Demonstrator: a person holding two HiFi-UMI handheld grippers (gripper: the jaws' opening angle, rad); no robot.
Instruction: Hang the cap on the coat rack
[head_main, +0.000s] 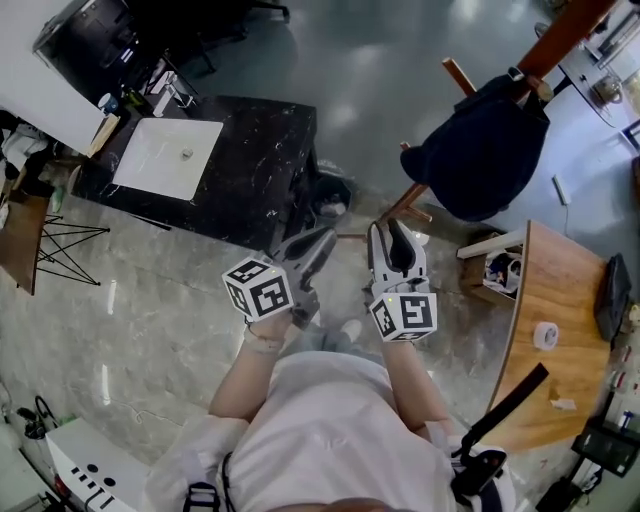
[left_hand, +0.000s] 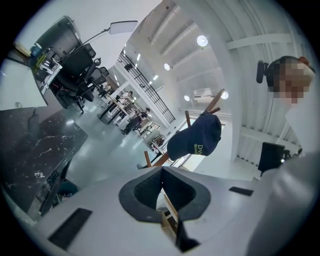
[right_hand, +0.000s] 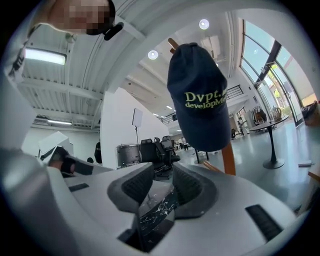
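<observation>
Item: cap (head_main: 487, 150), dark, draped over a peg of the coat rack (head_main: 560, 40), crown uppermost. It lies at 1 o'clock from my jaws, well apart.
Right gripper (head_main: 388, 232): the nearer one; jaws narrowly parted, empty.
Left gripper (head_main: 322, 238): jaws closed together, empty.
Judgement: hanging looks done.

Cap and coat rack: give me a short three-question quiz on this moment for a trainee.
1. True or false: the left gripper holds the cap.
2. Which gripper has its fingers apart? A. left gripper B. right gripper C. neither
3. Fill in: the cap's lettering is ___ in colour.
Key: 1 false, the cap hangs on the coat rack. 2 B. 3 yellow-green.
</observation>
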